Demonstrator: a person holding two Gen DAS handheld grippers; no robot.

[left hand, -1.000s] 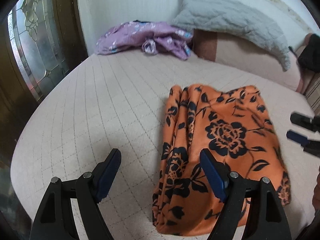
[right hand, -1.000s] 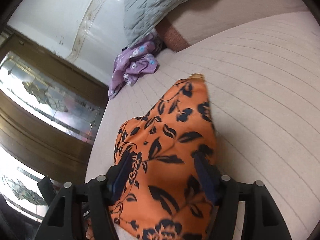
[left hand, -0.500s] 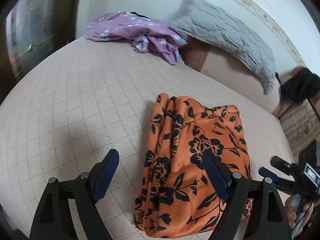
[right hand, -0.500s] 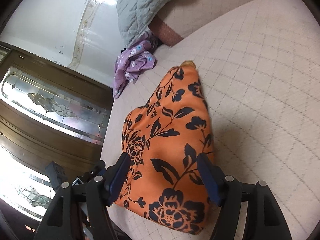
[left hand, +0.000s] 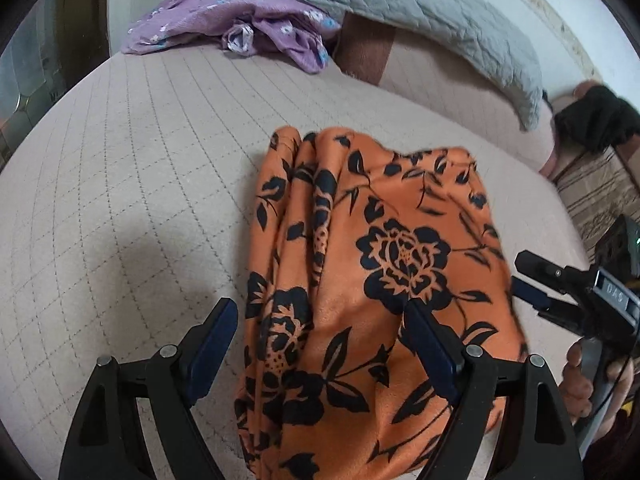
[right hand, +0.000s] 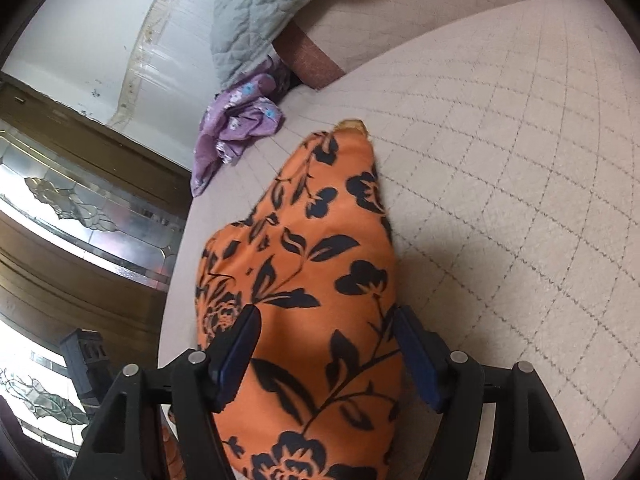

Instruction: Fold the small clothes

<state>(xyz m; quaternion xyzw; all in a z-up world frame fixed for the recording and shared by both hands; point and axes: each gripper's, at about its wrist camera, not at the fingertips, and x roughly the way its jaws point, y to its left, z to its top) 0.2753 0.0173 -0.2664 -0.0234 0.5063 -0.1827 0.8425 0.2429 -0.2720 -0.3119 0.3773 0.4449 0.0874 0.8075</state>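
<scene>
Left wrist view: left tool (left hand: 316,340) spread wide, holding nothing, hovering over near left edge of orange cloth (left hand: 372,288) on bed (left hand: 120,184); long axis running near to far. Right tool (left hand: 532,280) at cloth's right edge, grip unclear.

Right wrist view: right tool (right hand: 326,346) released, straddling near end of cloth (right hand: 316,280); purple garment (right hand: 236,128) far left. Probably both equally near.

Black plastic tongs (left hand: 318,338), navy-blue pads (left hand: 214,334), silver screws, a bare-skinned hand (left hand: 580,384).
</scene>
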